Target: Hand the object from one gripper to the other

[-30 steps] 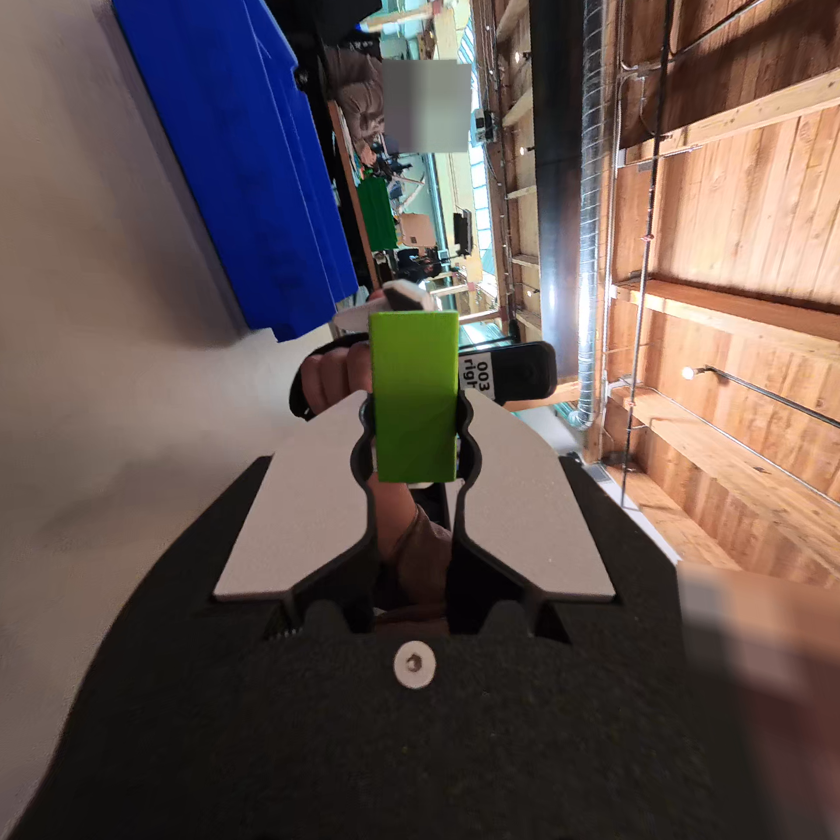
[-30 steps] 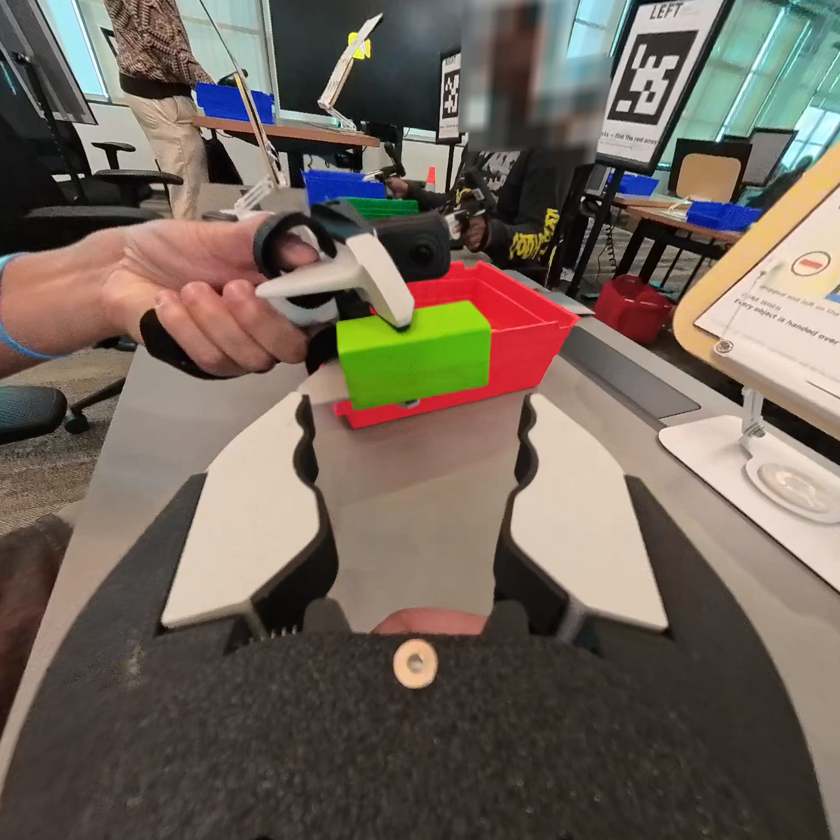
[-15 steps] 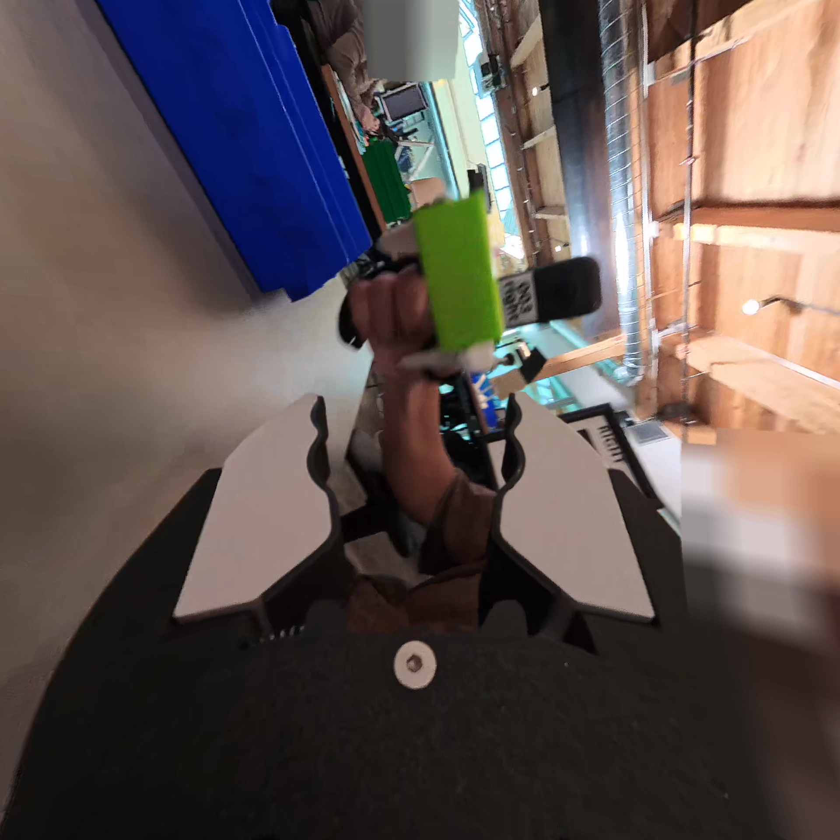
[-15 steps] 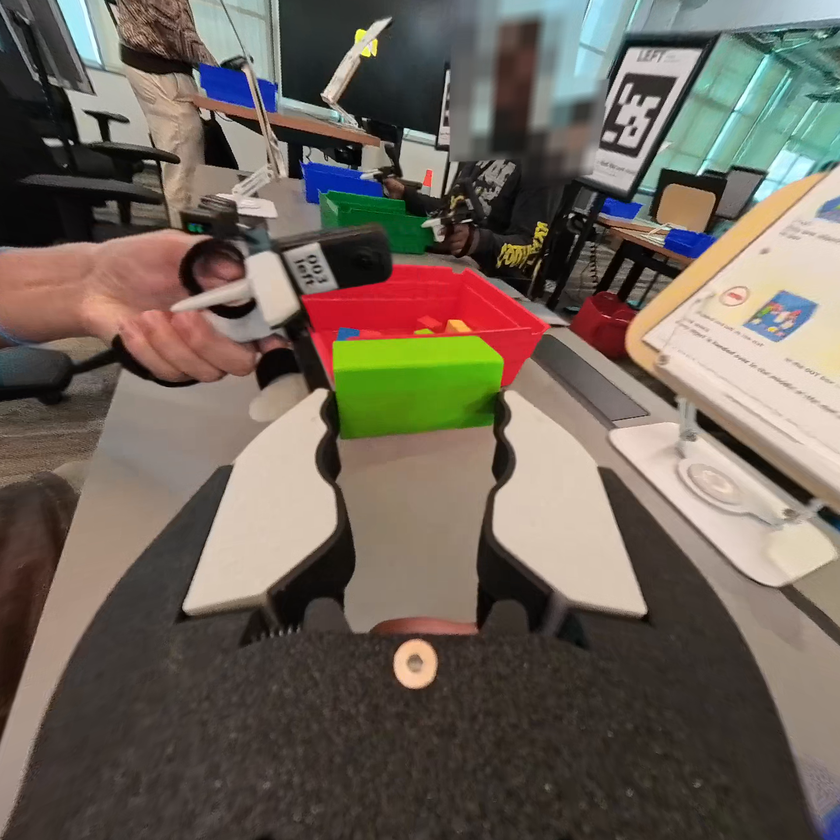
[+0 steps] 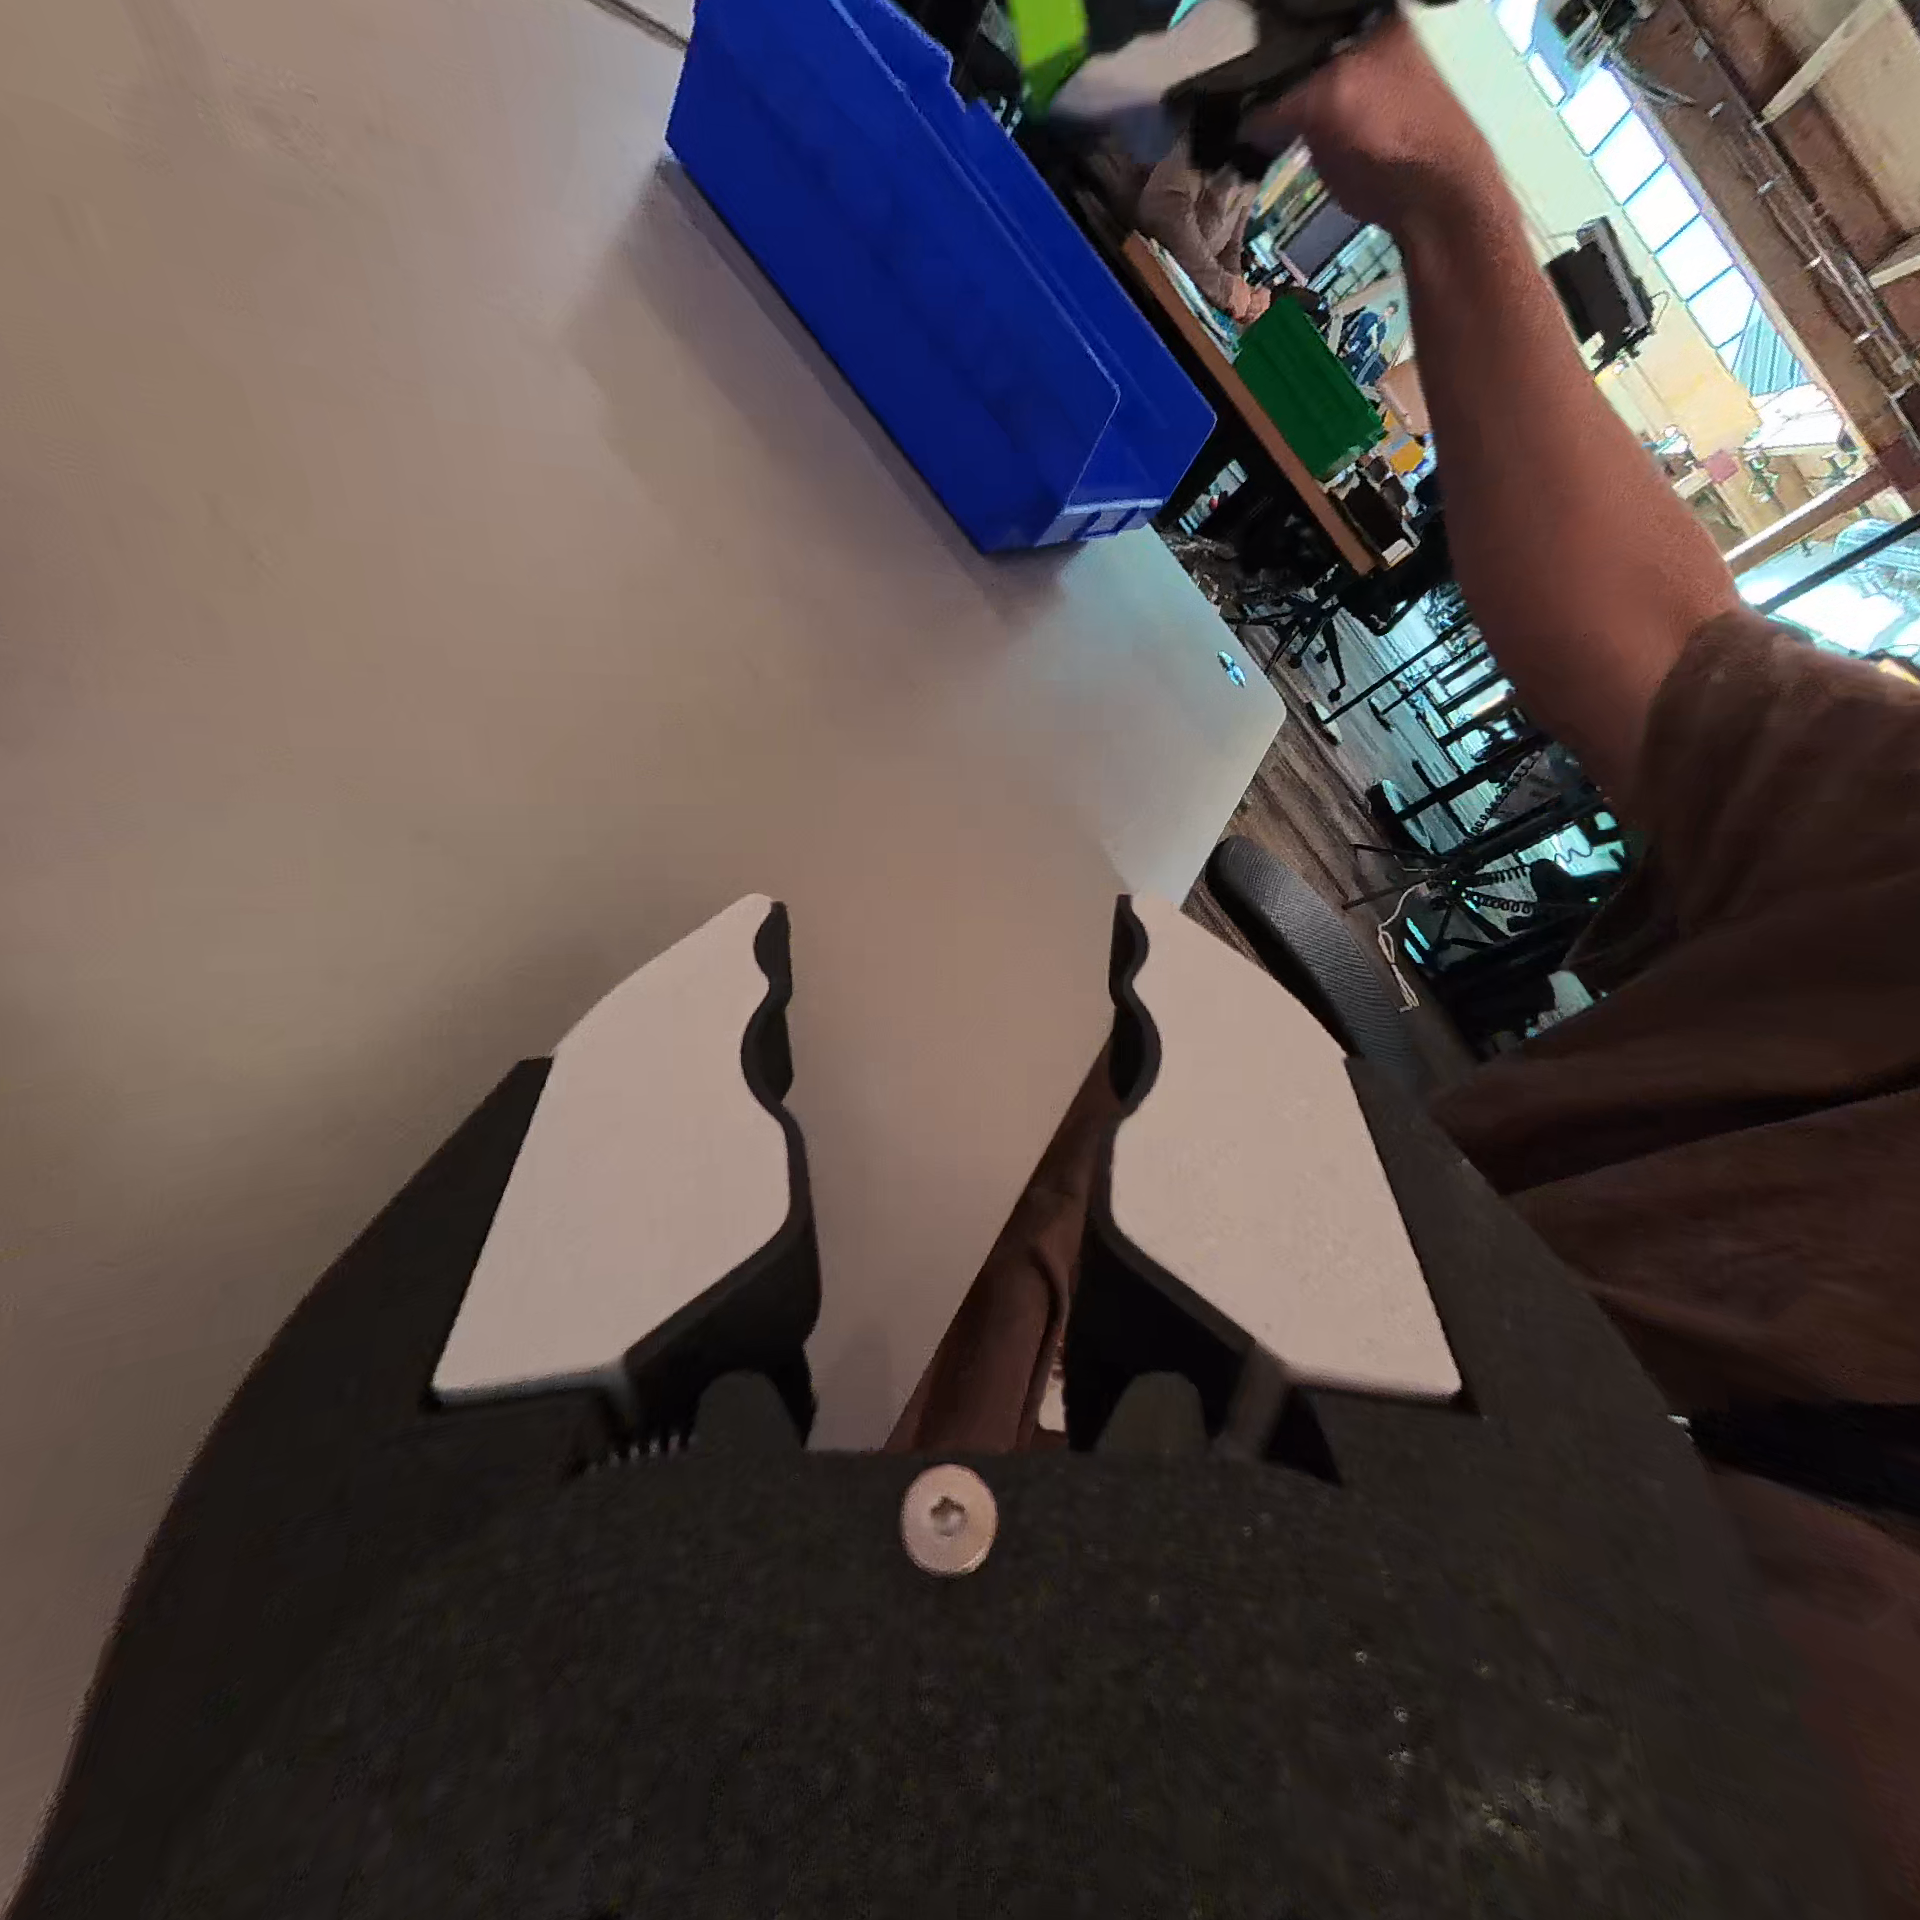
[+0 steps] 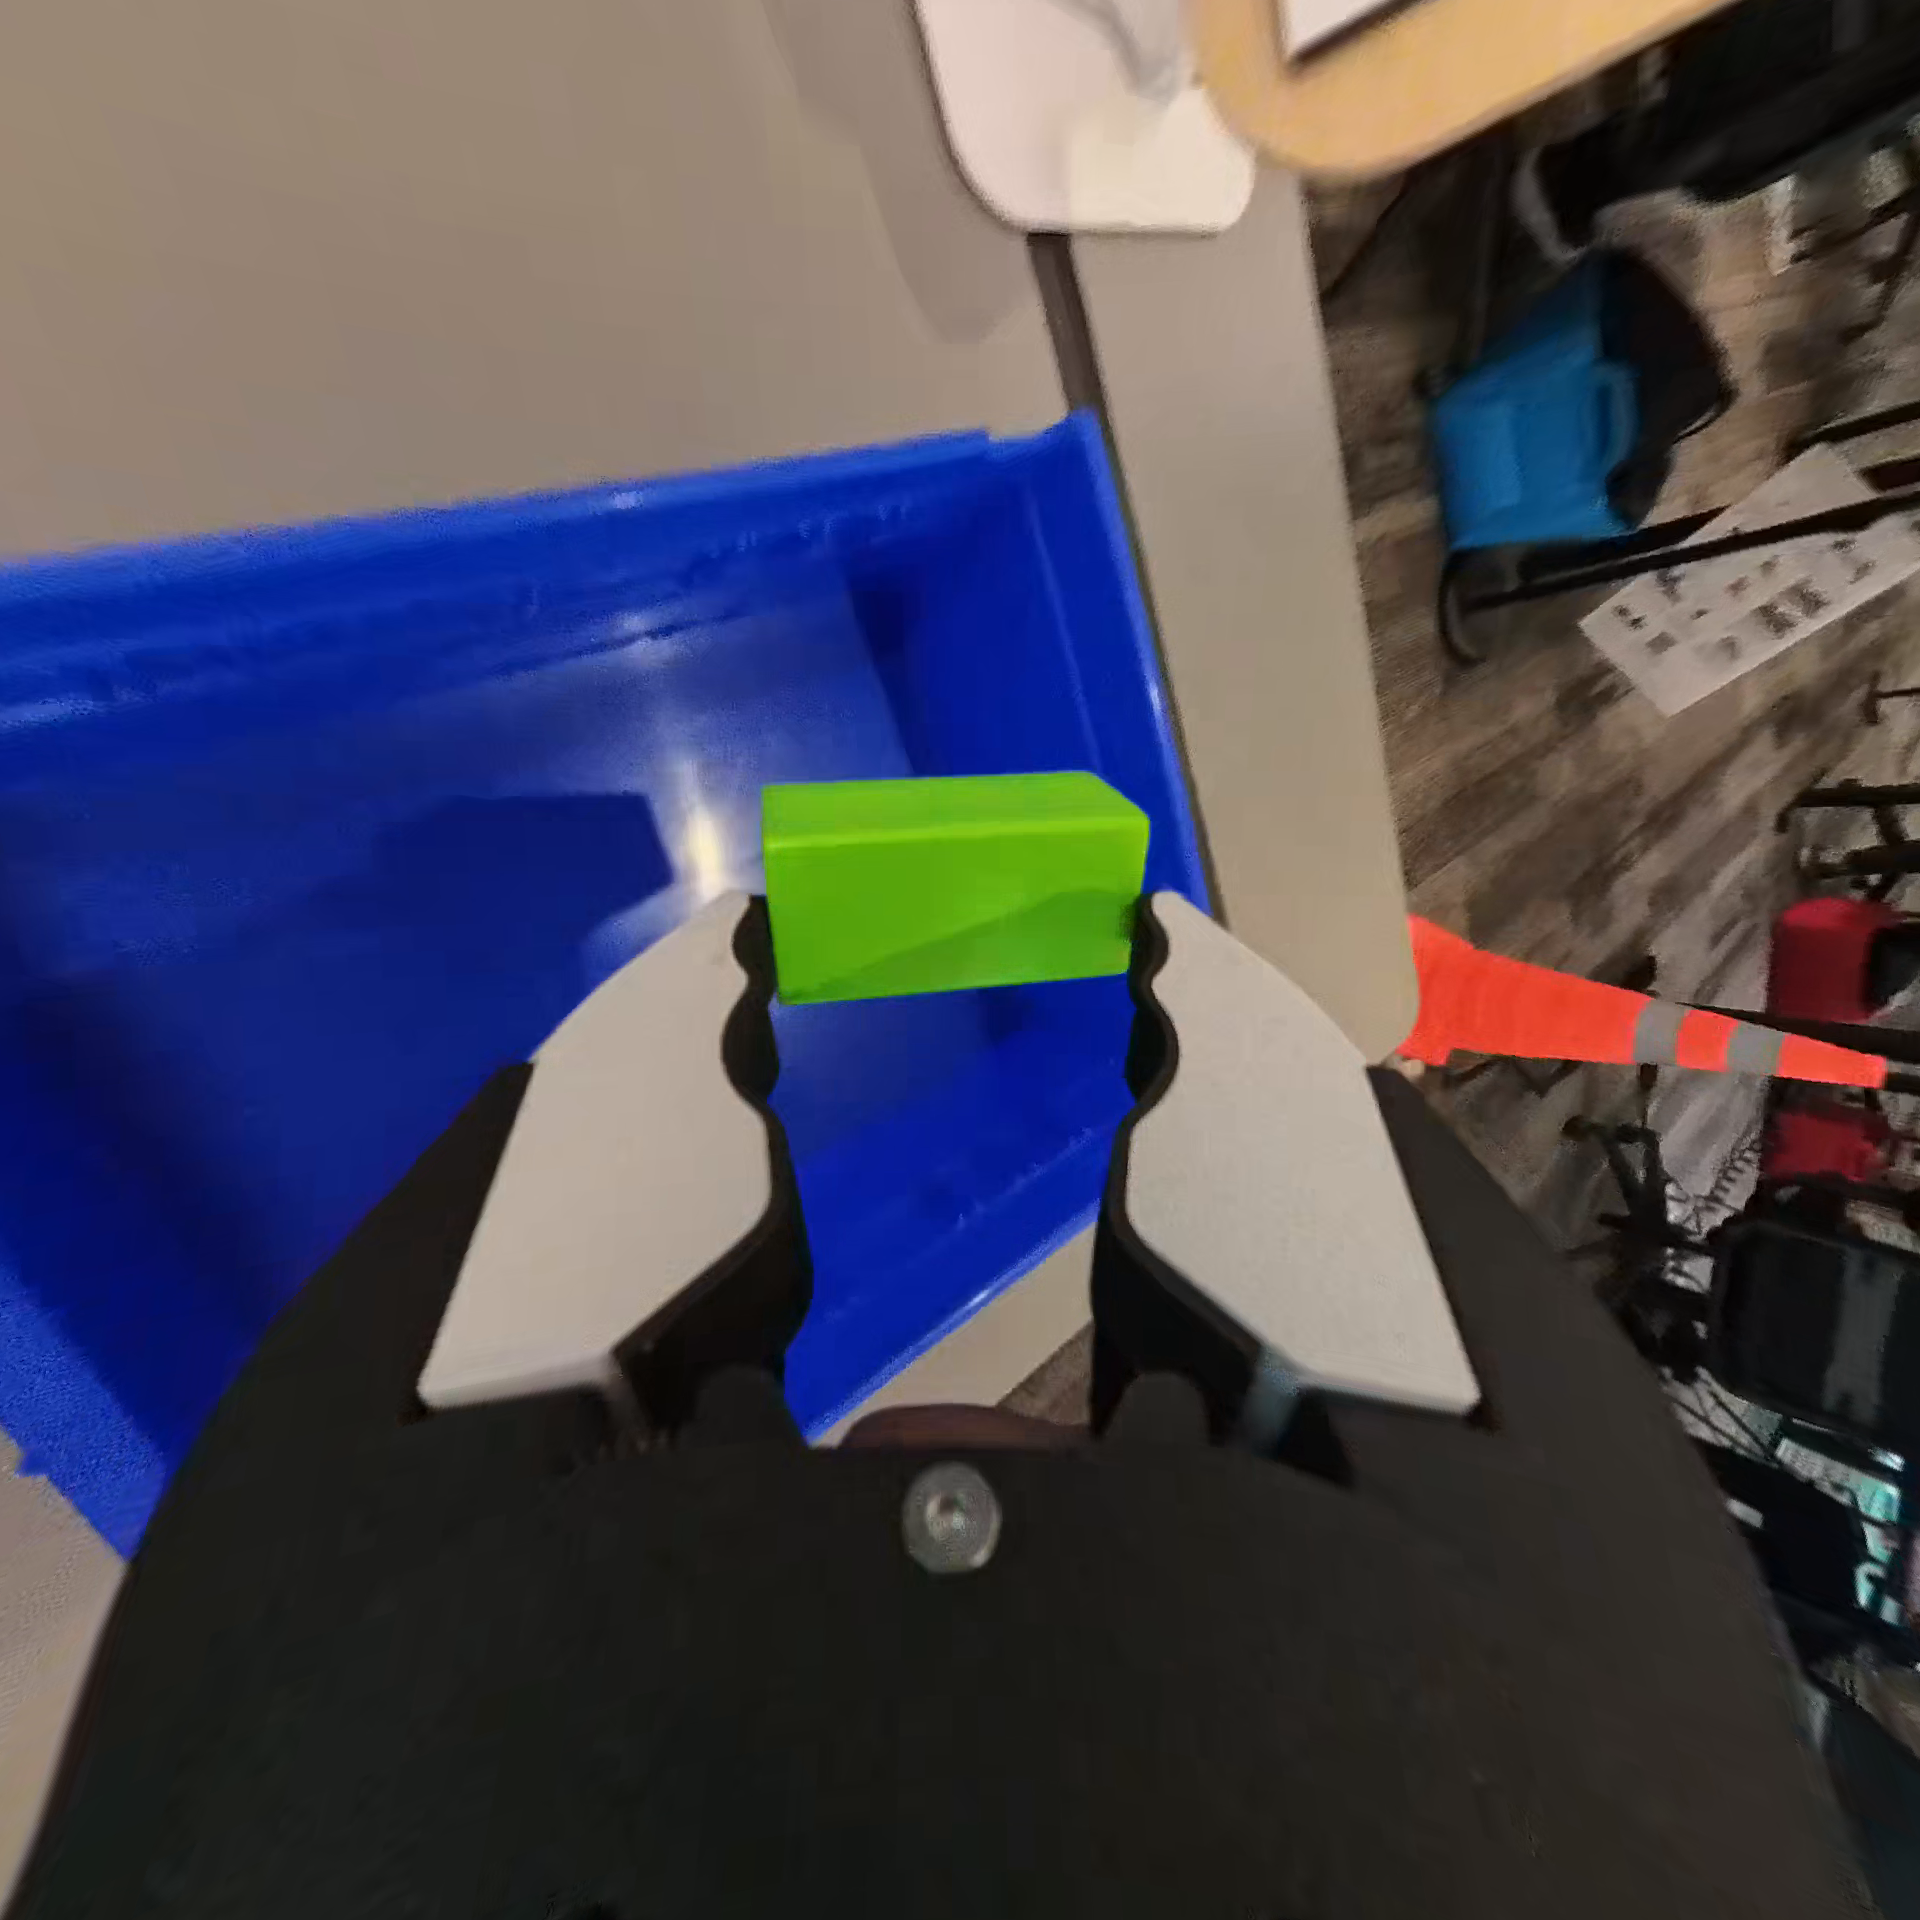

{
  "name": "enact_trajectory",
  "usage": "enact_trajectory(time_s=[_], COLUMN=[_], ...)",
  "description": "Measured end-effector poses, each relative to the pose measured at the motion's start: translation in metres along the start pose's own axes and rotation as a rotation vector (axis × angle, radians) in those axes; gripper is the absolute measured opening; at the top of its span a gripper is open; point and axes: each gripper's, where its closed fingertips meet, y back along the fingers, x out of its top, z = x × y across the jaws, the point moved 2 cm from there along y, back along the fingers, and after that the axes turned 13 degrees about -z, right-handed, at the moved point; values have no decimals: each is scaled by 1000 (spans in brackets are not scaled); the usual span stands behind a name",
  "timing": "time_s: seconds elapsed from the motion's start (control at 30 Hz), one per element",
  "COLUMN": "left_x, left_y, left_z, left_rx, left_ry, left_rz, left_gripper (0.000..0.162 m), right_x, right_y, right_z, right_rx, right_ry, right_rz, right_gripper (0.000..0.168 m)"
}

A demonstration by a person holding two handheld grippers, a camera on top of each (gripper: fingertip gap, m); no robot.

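Left hand-held gripper: its two fingers are spread apart, and nothing is held between them. It is pointed at the bare grey table.
Blue bin: it is seen on the table, far ahead of the left hand-held gripper. In the right wrist view, the blue bin is seen from above, with its inside showing.
Arm: a person's arm is stretched up at the right side of the left wrist view. A brown sleeve is worn on it.
Right hand-held gripper: its fingertips are pressed onto the two short ends of the green block, so the block is pinched between them.
Green block: it is held lying flat and level, up in the air over the right part of the blue bin. It cannot be told how high it is above the bin's floor.
White stand: it is seen on the table, past the bin.
Orange cone: it is seen down on the floor, to the right of the table edge.
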Motion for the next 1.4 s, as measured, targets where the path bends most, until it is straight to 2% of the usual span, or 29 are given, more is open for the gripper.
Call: enact_trajectory(time_s=[0.17,0.3,0.53,0.7,0.8,0.87,1.0,1.07,1.1,1.17,1.3,1.4], left_x=[6,6,1,-4,-5,-3,0,5,7,11,15,16], left_y=[7,10,0,-10,-11,-9,1,8,11,17,25,28], left_z=[-6,-13,-13,-11,-12,-14,-21,-20,-20,-20,-21,-26], left_rx=[31,62,44,39,45,67,148,183,201,236,292,359], left_ry=[-27,-26,-15,-26,-19,-12,-42,-71,-85,-112,-162,-210], left_rz=[32,43,10,-27,-30,-12,4,28,43,73,95,92], left_gripper=[58,58,58,59,62,67,68,68,67,64,64,64], right_x=[-28,-48,-40,-36,-36,-21,31,34,29,15,2,-9], right_y=[-74,-109,-116,-117,-105,-80,9,45,55,66,73,64], right_z=[-25,-38,-44,-46,-42,-35,-25,-41,-53,-82,-148,-193], right_rx=[239,303,339,348,303,254,101,43,1,-65,-56,-170], right_ry=[155,267,337,320,265,194,-196,-382,-462,-623,-936,-986], right_rz=[-204,-302,-311,-327,-360,-283,174,309,337,358,481,406], right_gripper=[66,66,66,66,81,79,81,88,83,78,69,68])
